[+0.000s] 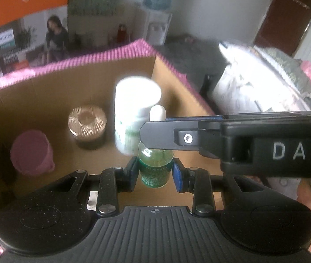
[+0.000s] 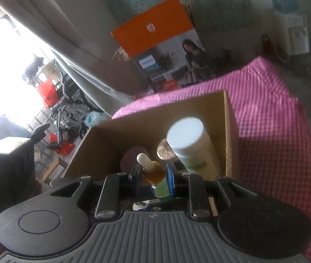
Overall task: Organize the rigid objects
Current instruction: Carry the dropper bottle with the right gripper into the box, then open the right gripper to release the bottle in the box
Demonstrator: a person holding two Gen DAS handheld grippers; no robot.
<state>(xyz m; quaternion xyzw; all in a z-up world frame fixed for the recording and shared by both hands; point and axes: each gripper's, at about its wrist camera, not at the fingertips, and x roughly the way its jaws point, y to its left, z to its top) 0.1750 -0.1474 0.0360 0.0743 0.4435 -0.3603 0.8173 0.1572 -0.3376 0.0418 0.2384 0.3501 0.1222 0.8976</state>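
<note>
Dropper bottle [image 1: 155,166], small, green-tinted glass, white rubber bulb on top: held above the open cardboard box [image 1: 45,100], clamped at the body between the fingers [image 1: 178,175] of the left gripper [image 1: 155,171]. Same bottle gripped higher up, near the amber neck below the bulb, by the right gripper [image 2: 153,178]; both sets of fingers closed on it, neither open. Judged light, stiff, smooth and breakable; best held on the straight glass wall, not on the soft bulb, which would squash and slip. Already inside the box: tall white plastic bottle [image 1: 136,109] with a flat cap, upright; short jar with a ribbed metallic lid [image 1: 87,121]; matte mauve cup [image 1: 31,153]. Corrugated brown walls; pink checked cloth [image 2: 271,114] beneath, over what looks like a counter.
</note>
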